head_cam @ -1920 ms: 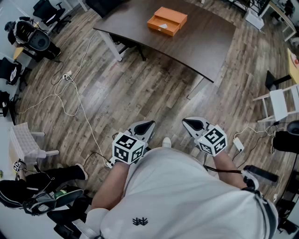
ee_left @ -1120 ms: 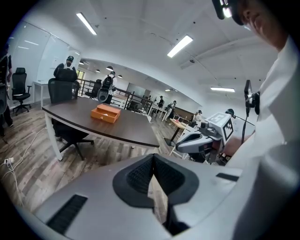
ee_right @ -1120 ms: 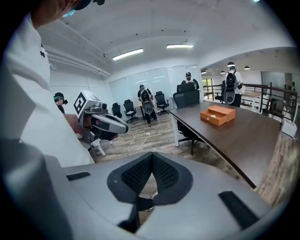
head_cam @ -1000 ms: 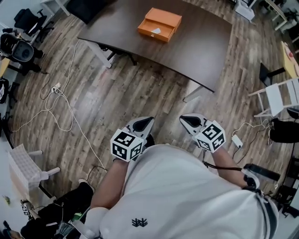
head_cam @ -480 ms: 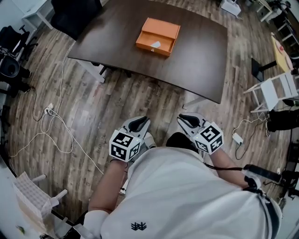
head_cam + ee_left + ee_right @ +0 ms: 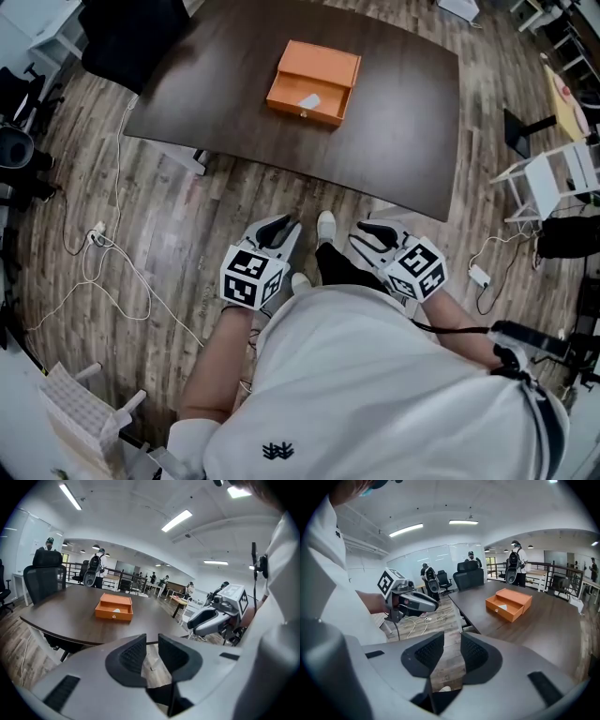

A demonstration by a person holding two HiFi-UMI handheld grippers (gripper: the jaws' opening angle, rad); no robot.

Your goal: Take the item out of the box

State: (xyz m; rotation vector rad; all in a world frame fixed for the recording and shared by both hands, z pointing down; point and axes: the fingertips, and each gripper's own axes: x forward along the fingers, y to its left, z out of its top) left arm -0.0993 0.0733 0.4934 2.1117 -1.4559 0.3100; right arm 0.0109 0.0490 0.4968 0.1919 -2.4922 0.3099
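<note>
Orange box (image 6: 314, 82) on table (image 6: 403, 122) lies well ahead, drawer facing the person. Left gripper (image 6: 279, 228), right gripper (image 6: 370, 232): fingers opening, empty, equally far.

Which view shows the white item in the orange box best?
Head view: it looks down into the orange box, showing the white item lying inside. Both gripper views catch it only as a small pale sliver from a low angle.
</note>
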